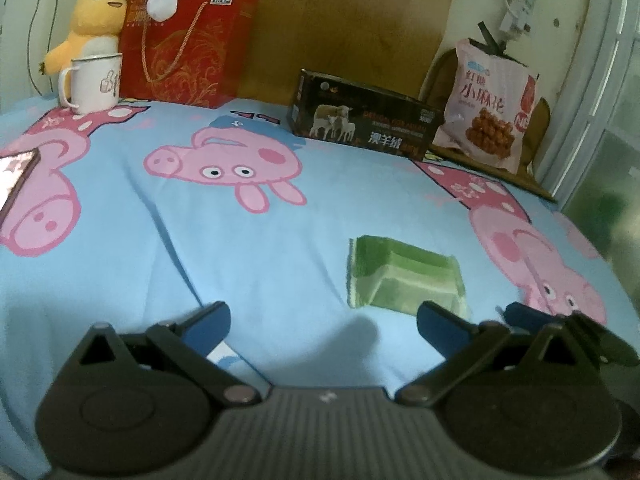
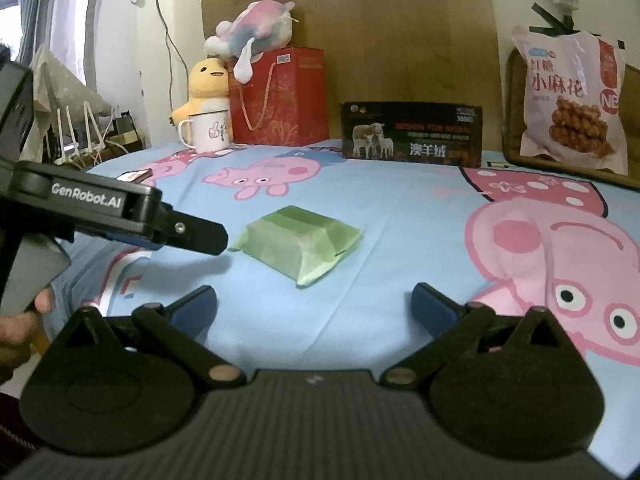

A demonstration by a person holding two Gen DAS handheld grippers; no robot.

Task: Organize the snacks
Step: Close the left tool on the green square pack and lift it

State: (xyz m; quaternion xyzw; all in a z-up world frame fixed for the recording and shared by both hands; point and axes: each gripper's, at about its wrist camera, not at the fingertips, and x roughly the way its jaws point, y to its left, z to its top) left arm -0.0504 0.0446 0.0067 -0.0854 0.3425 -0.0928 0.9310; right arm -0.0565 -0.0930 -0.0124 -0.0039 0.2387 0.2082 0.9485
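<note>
Right now your left gripper (image 1: pixel 322 322) has its blue-padded fingers spread wide with nothing between them, hovering low over the blue cartoon-pig sheet (image 1: pixel 280 240). Your right gripper (image 2: pixel 314 306) is spread wide as well and equally empty. In the right wrist view the left gripper (image 2: pixel 192 232) shows side-on, its tip just beside the left end of the green wrapped snack (image 2: pixel 298 240), though contact cannot be judged. In the left wrist view the right gripper's blue finger (image 1: pixel 520 312) pokes in just to the right of that same green wrapped snack (image 1: pixel 404 280), which lies flat near the front middle of the sheet, just ahead of both tools.

Farther out, along the back edge of the sheet, a dark box printed with sheep (image 2: pixel 412 130) stands upright. To its right, a pink snack bag (image 2: pixel 572 100) leans against a wooden chair back (image 2: pixel 510 120). Toward the back left corner sit a white enamel mug (image 2: pixel 206 132), a yellow plush chick (image 2: pixel 204 88) and a red gift bag (image 2: pixel 284 96) with a pastel plush toy (image 2: pixel 252 32) on top. A phone (image 1: pixel 16 172) lies at the sheet's left edge.
</note>
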